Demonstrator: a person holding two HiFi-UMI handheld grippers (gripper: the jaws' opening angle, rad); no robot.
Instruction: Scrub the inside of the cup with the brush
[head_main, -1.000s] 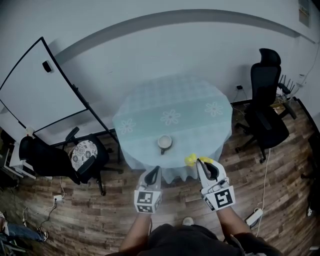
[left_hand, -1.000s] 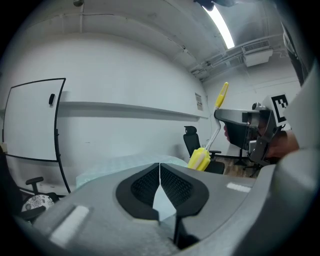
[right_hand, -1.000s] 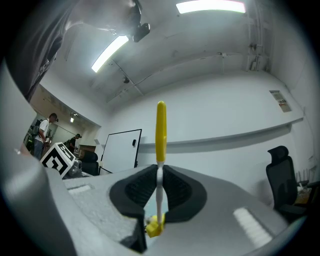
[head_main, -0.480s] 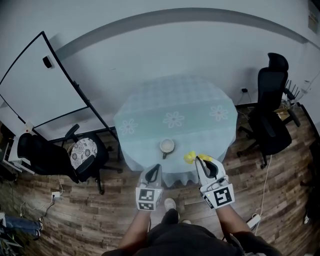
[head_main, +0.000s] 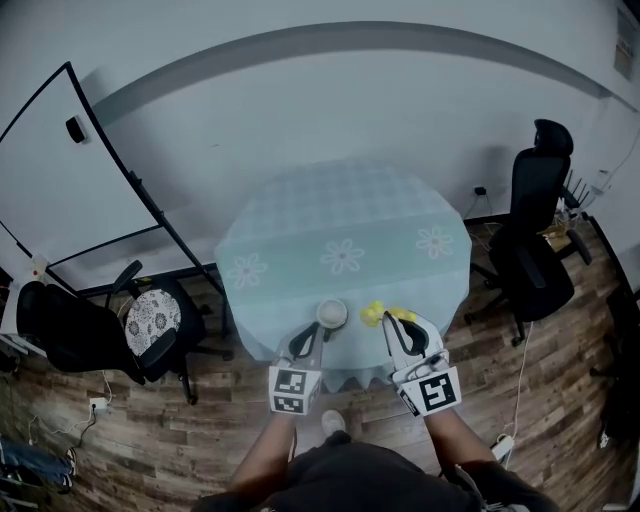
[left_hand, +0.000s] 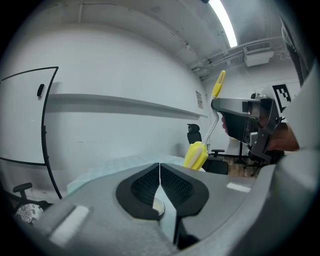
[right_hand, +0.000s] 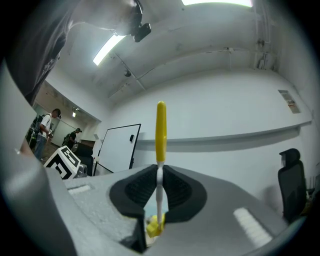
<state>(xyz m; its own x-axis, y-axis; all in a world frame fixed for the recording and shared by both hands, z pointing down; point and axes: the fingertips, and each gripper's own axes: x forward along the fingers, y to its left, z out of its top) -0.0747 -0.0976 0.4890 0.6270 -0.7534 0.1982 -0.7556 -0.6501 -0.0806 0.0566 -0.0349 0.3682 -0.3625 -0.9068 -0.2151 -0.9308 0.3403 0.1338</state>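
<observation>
A white cup (head_main: 331, 314) stands near the front edge of the round table (head_main: 345, 225); its rim (left_hand: 158, 205) peeps out below my left jaws. My left gripper (head_main: 308, 340) is shut and empty, just short of the cup on the near side. To the right of the cup, my right gripper (head_main: 398, 325) is shut on the brush (right_hand: 160, 165), pinching its thin white shaft. The yellow handle points up in the right gripper view. Its yellow head (head_main: 374, 313) pokes out beyond the jaws near the table's edge, and shows again as yellow head (left_hand: 195, 155).
A light blue cloth with flower prints covers the table. A black office chair (head_main: 533, 240) stands to the right, another chair (head_main: 150, 325) with a patterned cushion to the left. A whiteboard (head_main: 60, 180) leans at the far left. The floor is wood.
The table and cup have come nearer in the head view. Both grippers now reach over the table's front edge, still shut, the brush still held.
</observation>
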